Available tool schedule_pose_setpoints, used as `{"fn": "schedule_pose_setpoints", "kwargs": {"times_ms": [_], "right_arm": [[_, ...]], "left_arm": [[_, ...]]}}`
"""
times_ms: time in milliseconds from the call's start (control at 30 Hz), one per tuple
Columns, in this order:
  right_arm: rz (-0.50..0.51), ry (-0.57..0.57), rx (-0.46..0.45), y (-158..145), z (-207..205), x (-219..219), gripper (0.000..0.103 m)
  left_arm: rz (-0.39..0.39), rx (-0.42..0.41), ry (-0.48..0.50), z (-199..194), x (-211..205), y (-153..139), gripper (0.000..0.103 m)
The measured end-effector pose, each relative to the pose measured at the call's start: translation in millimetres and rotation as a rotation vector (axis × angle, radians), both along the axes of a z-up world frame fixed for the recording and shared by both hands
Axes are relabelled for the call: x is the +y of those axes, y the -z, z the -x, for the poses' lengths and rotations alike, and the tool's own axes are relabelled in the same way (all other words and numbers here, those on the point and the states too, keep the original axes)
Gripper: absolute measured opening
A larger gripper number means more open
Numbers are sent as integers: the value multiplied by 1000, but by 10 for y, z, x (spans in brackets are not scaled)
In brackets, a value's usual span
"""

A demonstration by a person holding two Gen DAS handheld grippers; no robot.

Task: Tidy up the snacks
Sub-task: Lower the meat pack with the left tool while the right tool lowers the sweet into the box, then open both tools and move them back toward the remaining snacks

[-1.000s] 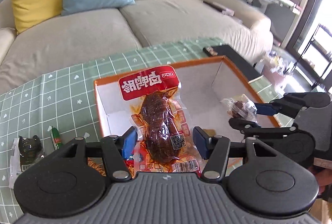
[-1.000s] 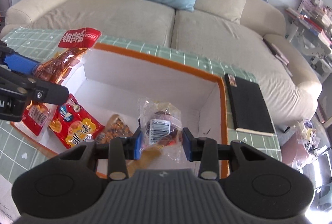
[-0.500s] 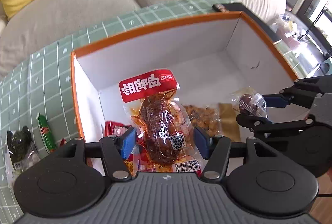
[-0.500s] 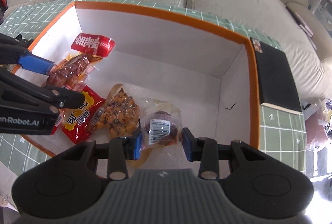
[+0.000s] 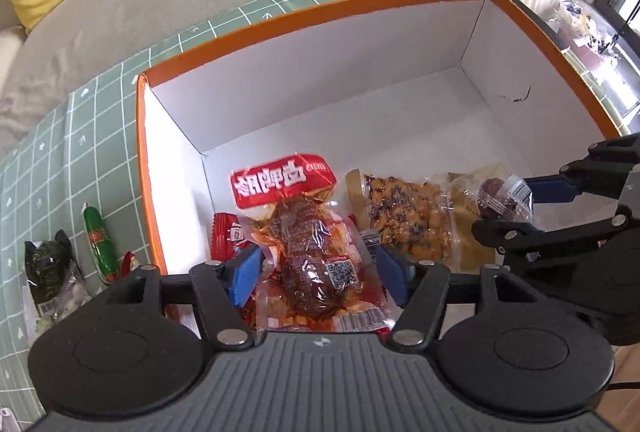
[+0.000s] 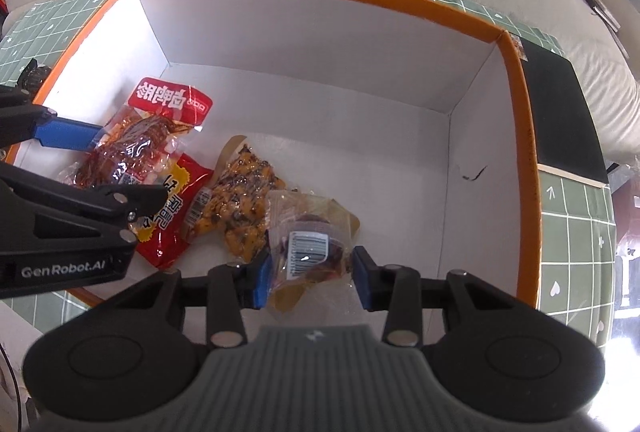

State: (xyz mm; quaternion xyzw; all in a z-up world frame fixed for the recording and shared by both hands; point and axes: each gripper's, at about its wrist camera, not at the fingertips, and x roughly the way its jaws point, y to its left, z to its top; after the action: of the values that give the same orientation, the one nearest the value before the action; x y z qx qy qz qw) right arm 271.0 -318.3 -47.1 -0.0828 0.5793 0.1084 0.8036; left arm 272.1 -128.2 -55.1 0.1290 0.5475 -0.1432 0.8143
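Two snack packs sit between blue-padded fingers inside the box (image 5: 304, 20), an orange-rimmed carton with white walls. The left gripper (image 5: 316, 272) straddles the meat pack (image 5: 308, 252): a clear pouch with a dark red-brown piece inside, a QR label, and a red header with white characters pointing away from the fingers. Its jaws have just been opening, and both pads now stand a little off the pouch's sides, so the pack lies loose between them on the other snacks at the box floor. The right gripper (image 6: 312, 276) pinches the small pack (image 6: 310, 248), a crinkled clear wrapper with a dark lump and a white barcode label, pads pressing on both sides. Ahead of those fingers lies the nut bag (image 6: 240, 196), with the red bag (image 6: 172, 216) to its left.
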Motion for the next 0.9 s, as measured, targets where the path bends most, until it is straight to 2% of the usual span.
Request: {"fn": "schedule_pose_setpoints", "kwargs": {"times_ms": [133,267,333,500,800,900], "right_arm": [[8,-5,-10,-58,9,23,47],[29,3,-25,-116,28,33,62],[27,8,-38,-175,50,25,64],[25,34,-130,-374,177,56,80],[-74,238,-333,-653,576,118,79],[-81,274,-392,-732,733,229,80]], "left_arm": [[5,-25,-5,35,0,-21,78],[4,-62,-22,55,48,-117,84],[16,-86,-33,84,93,-198,85],[70,-174,-60,219,219,-443,85],[136,-458,-146,671,590,-841,85],[127,-540,-177,837,739,-914,84]]}}
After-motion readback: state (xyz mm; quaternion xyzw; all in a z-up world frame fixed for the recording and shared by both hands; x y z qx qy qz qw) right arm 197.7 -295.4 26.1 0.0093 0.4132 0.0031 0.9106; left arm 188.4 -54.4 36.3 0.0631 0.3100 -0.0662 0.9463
